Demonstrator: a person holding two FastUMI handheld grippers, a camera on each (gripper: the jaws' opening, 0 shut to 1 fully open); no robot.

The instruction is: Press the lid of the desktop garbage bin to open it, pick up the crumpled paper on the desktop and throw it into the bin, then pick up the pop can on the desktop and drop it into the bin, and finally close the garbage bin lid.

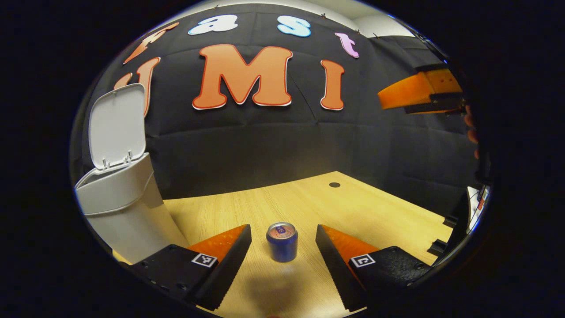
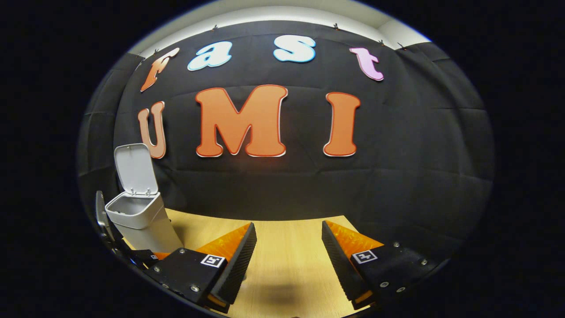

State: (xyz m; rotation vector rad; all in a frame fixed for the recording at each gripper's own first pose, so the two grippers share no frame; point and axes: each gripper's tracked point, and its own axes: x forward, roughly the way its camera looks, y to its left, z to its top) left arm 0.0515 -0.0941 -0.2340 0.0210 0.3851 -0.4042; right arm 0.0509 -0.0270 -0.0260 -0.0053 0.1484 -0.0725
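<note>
A blue pop can (image 1: 282,243) stands upright on the wooden desk (image 1: 375,212), framed by the two fingers of my left gripper (image 1: 283,227), which is open and touches the can on neither side. The white garbage bin (image 1: 119,207) stands at the left with its lid (image 1: 117,126) swung up. My right gripper (image 1: 419,90) hangs high at the right, held by a hand (image 1: 471,128). In the right gripper view, my right gripper (image 2: 289,225) is open over bare desk (image 2: 287,251) with nothing between its fingers, and the bin (image 2: 139,216) stands at the far left, lid (image 2: 134,170) raised.
A small dark hole (image 1: 334,184) marks the desk near its far edge. The desk's right edge (image 1: 435,221) drops off beside some dark fittings. The black booth wall (image 1: 273,150) runs close behind the desk and bin.
</note>
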